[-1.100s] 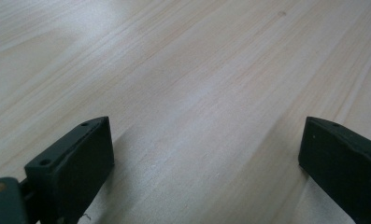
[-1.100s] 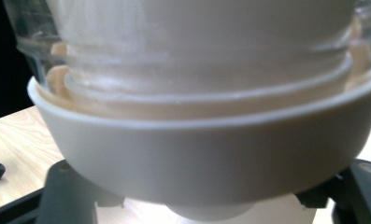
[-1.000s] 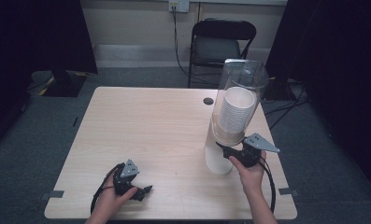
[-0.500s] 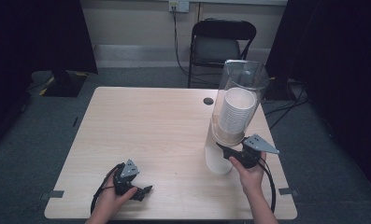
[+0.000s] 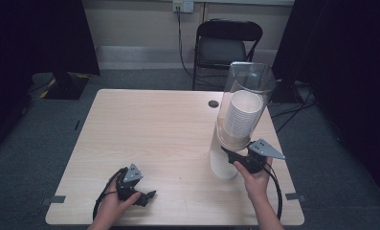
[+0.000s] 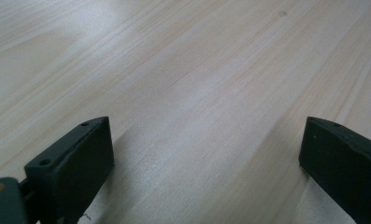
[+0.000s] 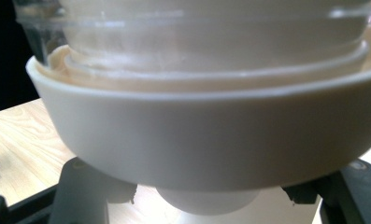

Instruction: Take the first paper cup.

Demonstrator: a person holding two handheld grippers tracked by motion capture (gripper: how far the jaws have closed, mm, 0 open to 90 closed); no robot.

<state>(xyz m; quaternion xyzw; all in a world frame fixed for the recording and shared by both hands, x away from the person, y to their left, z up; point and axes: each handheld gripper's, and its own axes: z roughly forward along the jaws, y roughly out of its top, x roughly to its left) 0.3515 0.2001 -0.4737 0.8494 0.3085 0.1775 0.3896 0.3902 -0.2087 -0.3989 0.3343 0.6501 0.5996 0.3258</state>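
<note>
**woodgrain_fan:** Two grippers, one table, that's basically the whole scene. Biggest thing is the light wooden table (image 5: 168,139), sitting on grey carpet, with a black folding chair (image 5: 228,45) past its far edge and dark curtains on both sides. Anyone want to go through the stuff on top?

**cupstack42:** Sure. On the right side of the table stands a tall cup dispenser (image 5: 240,120): a clear tube (image 5: 247,91) up top with a stack of white paper cups (image 5: 240,115) inside it, a cream collar (image 7: 211,135) under the tube, and a white base (image 5: 223,165) on the tabletop. From the right gripper view you're looking up at that collar from really close, and a white cup bottom (image 7: 206,200) pokes out below it.

**woodgrain_fan:** And the hands?

**cupstack42:** The right gripper (image 5: 235,159) is held just at the near right of the dispenser, right under the collar. Its jaws sit spread on either side of that cup bottom, near it, but I can't tell if they're actually touching it. The left gripper (image 5: 147,195) is well apart from all that, resting low at the near left of the table in the person's left hand (image 5: 112,206). Its jaws are wide apart with only bare wood between them. Smallest thing: a little dark round spot (image 5: 213,103) on the table's far side, left of the tube.
</note>
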